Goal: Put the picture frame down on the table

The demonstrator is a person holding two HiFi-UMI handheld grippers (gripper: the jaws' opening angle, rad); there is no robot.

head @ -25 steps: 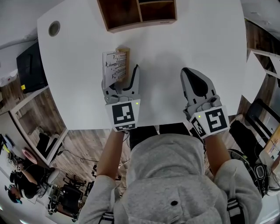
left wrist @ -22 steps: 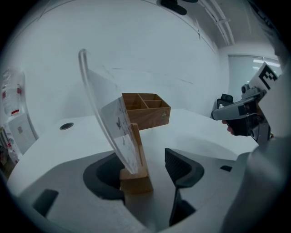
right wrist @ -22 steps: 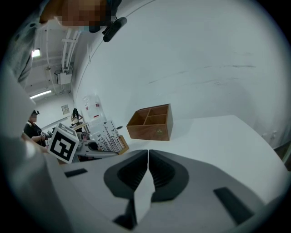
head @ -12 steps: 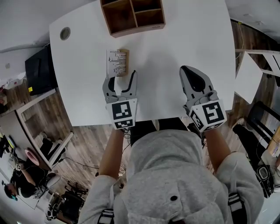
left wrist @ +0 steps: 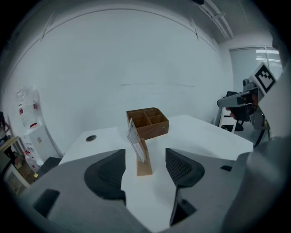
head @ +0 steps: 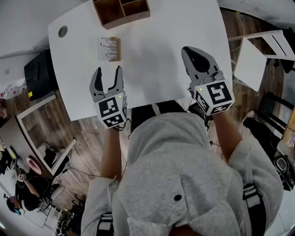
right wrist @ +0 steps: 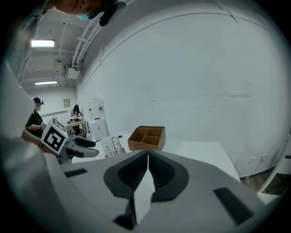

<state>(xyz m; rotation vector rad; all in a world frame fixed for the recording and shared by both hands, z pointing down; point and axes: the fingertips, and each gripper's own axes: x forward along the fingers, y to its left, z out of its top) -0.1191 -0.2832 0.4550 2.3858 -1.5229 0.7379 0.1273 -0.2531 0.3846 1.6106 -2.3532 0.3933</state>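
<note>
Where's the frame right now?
Head view, left side: frame stands on the table between the wooden box and the left gripper (jaws just opened, empty), touching neither.

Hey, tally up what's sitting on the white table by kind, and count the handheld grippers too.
picture frame: 1
wooden compartment box: 1
grippers: 2 (left gripper, jaws apart and empty; right gripper, jaws together)
Total: 4
</note>
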